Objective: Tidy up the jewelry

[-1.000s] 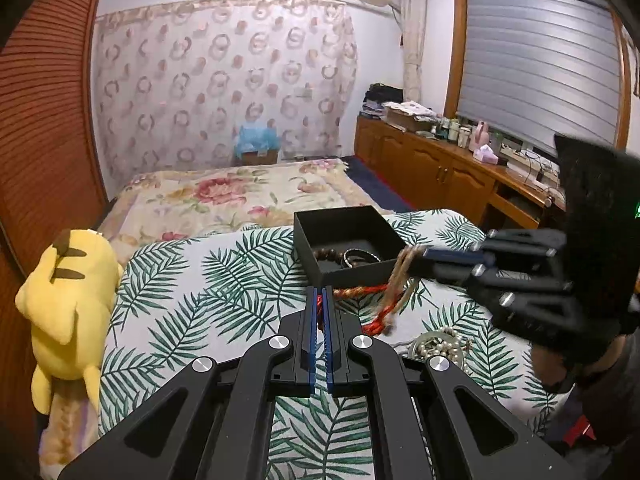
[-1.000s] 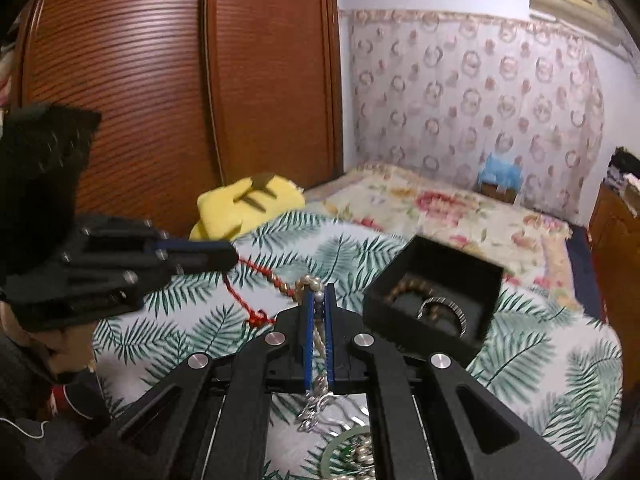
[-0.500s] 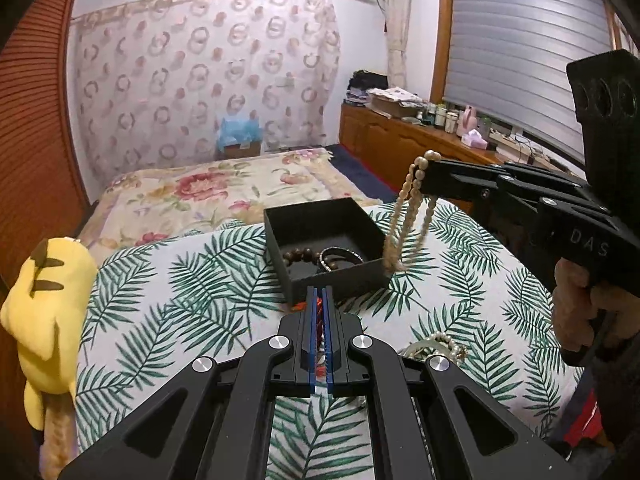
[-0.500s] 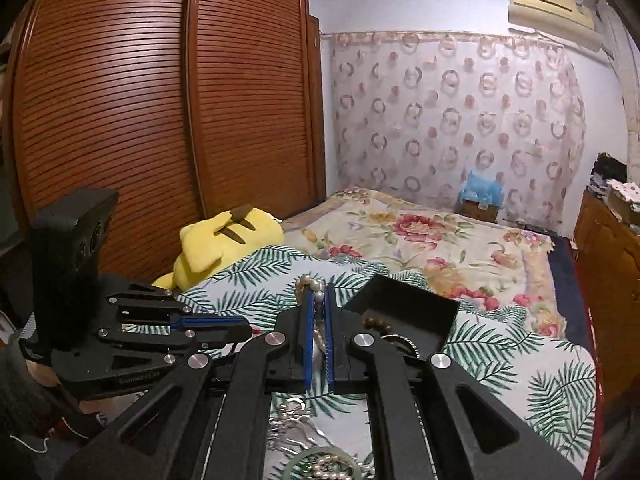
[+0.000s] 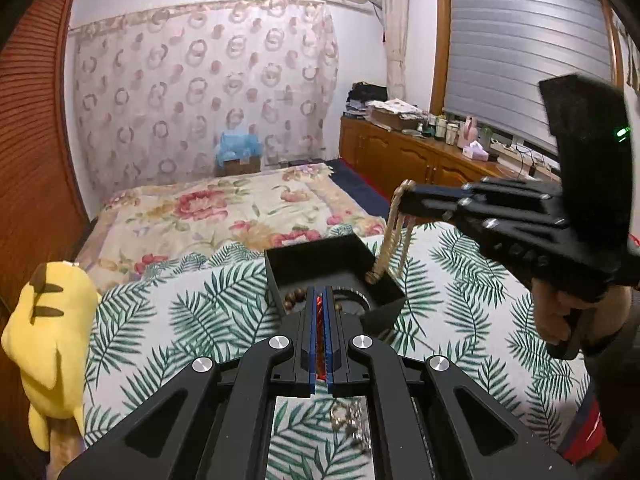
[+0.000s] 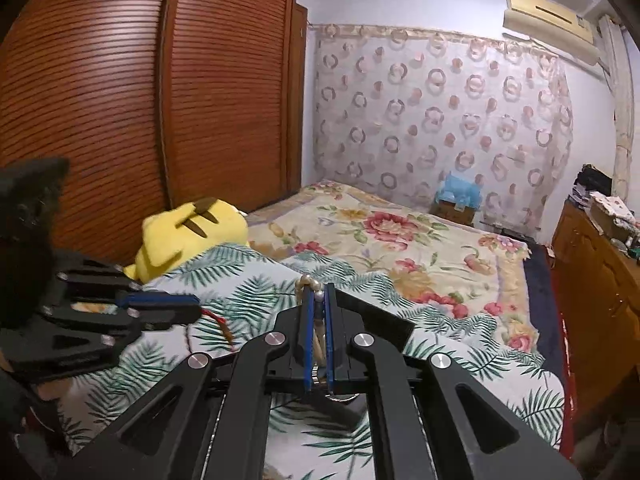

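A black open box (image 5: 320,258) sits on the palm-leaf cloth; brown beads (image 5: 291,300) and a dark bangle lie inside. My right gripper (image 5: 402,186) is shut on a cream bead necklace (image 5: 394,236) that hangs over the box's right corner, its lower end inside the box. In the right wrist view the beads (image 6: 310,282) poke out between the shut fingers (image 6: 318,300). My left gripper (image 5: 319,300) is shut on a red cord bracelet (image 5: 319,320) just before the box; it also shows in the right wrist view (image 6: 218,322), trailing from the left gripper (image 6: 196,304).
A yellow plush toy (image 5: 48,332) lies at the bed's left edge by the wooden wardrobe (image 6: 140,100). Loose metal jewelry (image 5: 352,420) lies on the cloth under my left gripper. A floral bedspread (image 5: 224,208) lies beyond, and a wooden sideboard (image 5: 420,160) stands at right.
My right gripper has lowered the cream necklace from above the box until its end dips into the box. My left gripper has moved forward to the box with the red cord.
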Motion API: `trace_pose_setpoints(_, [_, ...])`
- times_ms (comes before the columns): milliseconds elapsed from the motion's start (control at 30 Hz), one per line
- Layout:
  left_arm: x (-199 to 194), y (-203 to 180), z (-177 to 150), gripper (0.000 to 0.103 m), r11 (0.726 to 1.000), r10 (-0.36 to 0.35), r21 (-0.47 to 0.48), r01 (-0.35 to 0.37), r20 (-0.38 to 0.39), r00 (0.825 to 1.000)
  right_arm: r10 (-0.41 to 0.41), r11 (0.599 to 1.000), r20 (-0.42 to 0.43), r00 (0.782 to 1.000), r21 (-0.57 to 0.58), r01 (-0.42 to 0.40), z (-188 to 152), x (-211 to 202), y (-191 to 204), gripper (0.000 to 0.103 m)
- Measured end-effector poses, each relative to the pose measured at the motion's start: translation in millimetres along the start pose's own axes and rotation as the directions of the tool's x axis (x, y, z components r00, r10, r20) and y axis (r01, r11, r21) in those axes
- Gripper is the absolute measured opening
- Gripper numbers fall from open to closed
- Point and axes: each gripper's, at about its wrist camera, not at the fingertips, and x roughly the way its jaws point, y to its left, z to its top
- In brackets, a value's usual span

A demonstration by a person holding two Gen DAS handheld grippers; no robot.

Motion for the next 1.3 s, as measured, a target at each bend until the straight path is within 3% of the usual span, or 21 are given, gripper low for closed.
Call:
trace_pose_setpoints(533, [36,-4,25,0.002,1.000,0.006,0.015,-0.006,-0.005,1.000,-0.010,0.996,-0.177,0.984,0.083,0.025,-49,66,-31,0.006])
trace_pose_setpoints(1200, [107,9,49,0.002,0.999,0.045,-0.008,-0.045,-0.063,0.997,-0.004,0.993,-0.194,0.981,0.116,0.027,-87,29,-41,0.007])
trace_pose_setpoints(1300, [110,8,49,0.012,0.999,0.053,-0.004,-0.054,-0.070,0.996,-0.006,0.993,-0.193,0.981,0.115,0.029,-94,22,-38,0.006])
